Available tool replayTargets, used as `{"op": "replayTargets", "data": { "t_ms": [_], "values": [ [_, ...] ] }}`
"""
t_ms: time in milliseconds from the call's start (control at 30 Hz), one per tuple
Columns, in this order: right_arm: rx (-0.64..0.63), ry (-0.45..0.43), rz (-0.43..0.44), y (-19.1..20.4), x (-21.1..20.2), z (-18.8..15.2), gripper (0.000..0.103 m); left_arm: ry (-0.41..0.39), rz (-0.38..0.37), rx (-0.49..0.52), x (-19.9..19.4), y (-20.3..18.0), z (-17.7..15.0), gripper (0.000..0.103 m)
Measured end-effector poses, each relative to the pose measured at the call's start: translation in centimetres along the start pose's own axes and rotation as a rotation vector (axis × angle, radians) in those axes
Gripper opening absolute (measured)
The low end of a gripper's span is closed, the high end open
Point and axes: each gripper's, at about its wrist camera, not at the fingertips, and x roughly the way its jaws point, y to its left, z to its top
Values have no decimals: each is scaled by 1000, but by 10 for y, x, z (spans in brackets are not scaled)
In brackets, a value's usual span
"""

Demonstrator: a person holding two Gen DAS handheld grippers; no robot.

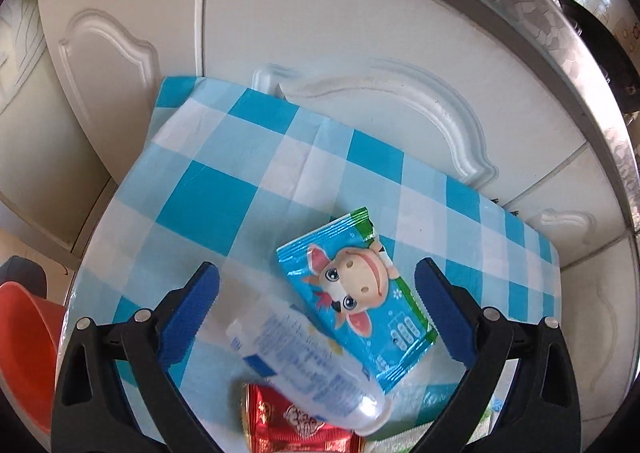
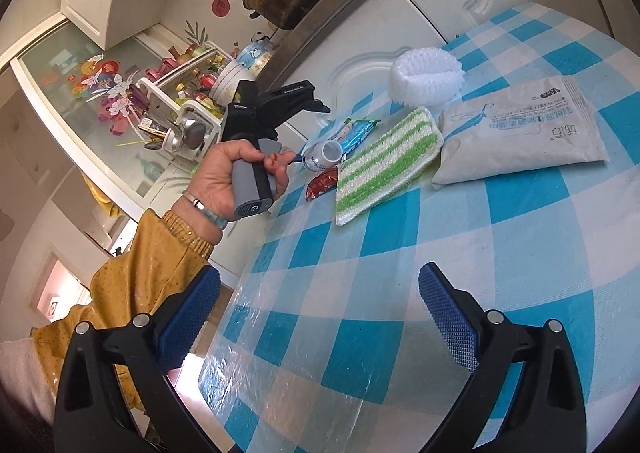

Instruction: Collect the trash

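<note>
Wide-open blue pads of the left claw (image 1: 316, 293) hang over a small white bottle (image 1: 308, 365) lying on its side on the checked bench (image 1: 224, 189), gripping nothing. Just beside the bottle, touching it, lies a blue cow-print wrapper (image 1: 356, 297); a red wrapper (image 1: 296, 429) sits partly under the bottle's near end. Farther right, a green-striped cloth (image 2: 384, 161), a grey pouch (image 2: 520, 133) and white foam netting (image 2: 426, 77) rest nearby. Near the bench edge, the right claw (image 2: 320, 305) is spread and empty, well apart from the trash.

Mustard sleeve (image 2: 132, 277), blue-padded black claws
</note>
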Motion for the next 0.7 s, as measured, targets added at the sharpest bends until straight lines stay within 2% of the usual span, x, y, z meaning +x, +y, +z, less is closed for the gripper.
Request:
{"op": "replayTargets", "data": {
  "t_ms": [200, 333, 433, 533, 700],
  "values": [
    [25, -2, 18, -5, 0, 1, 98, 18, 44, -40, 22, -1, 13, 99],
    [23, 1, 21, -4, 1, 2, 98, 53, 45, -78, 34, 4, 13, 99],
    [31, 4, 21, -5, 2, 2, 98, 58, 65, -45, 36, -3, 11, 99],
    [33, 4, 22, -6, 2, 2, 98, 70, 120, 64, 40, -18, 3, 99],
    [38, 2, 24, -6, 1, 2, 98, 66, 100, 129, 36, -28, -11, 99]
  ]
}}
